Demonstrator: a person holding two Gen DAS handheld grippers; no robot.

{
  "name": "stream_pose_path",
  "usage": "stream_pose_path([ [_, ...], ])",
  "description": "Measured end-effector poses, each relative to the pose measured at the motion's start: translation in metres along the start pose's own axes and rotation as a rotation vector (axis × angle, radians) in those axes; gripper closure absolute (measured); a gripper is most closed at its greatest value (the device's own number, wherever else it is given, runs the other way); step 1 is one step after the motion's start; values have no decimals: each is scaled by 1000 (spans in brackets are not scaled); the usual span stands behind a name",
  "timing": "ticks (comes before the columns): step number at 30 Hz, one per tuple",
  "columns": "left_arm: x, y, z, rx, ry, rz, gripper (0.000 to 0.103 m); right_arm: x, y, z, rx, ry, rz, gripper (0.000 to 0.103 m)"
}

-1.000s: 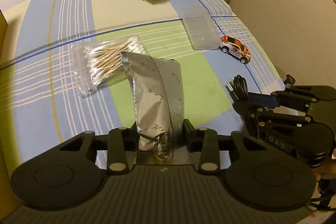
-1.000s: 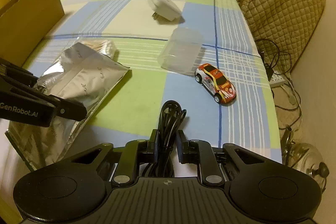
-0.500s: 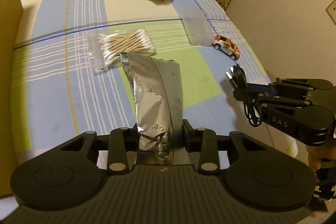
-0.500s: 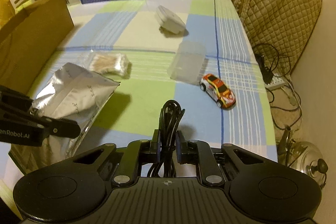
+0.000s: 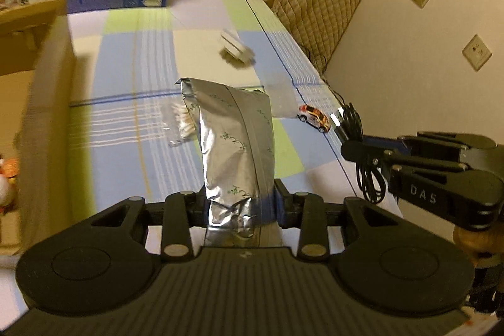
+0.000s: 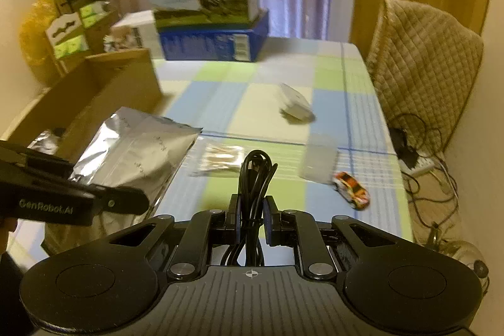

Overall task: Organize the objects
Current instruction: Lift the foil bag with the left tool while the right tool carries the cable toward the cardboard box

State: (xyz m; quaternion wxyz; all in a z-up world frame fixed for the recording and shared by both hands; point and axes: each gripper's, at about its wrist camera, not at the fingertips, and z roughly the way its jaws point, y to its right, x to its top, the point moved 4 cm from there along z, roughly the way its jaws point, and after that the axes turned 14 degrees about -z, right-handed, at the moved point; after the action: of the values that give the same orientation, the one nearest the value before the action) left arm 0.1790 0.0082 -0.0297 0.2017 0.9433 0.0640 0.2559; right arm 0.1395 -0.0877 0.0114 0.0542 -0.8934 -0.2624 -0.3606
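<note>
Cardboard box (image 6: 104, 90) open beside foil pouch (image 5: 234, 144), cable bundle (image 6: 255, 178) clamped

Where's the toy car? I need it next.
On the tablecloth near the right edge, the toy car sits just beside the clear plastic box.

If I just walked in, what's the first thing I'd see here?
Probably the shiny crinkled silver foil pouch, held up above the table, pinched in the left hand-held gripper. Next, the bundle of coiled black cable, clamped in the right hand-held gripper. Down on the blue-and-green checked tablecloth, near its right edge, sits a small orange and white toy car.
</note>
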Motion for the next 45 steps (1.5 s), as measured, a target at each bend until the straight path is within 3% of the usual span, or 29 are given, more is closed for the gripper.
stream_pose_path([
  [15, -9, -48, -90, 44, 123, -48, 72, 18, -77, -13, 72, 34, -98, 92],
  [25, 2, -91, -144, 119, 195, -58, 72, 39, -120, -8, 120, 58, -148, 92],
  [45, 7, -143, -168, 208, 204, -80, 72, 78, -178, 14, 205, 80, -214, 92],
])
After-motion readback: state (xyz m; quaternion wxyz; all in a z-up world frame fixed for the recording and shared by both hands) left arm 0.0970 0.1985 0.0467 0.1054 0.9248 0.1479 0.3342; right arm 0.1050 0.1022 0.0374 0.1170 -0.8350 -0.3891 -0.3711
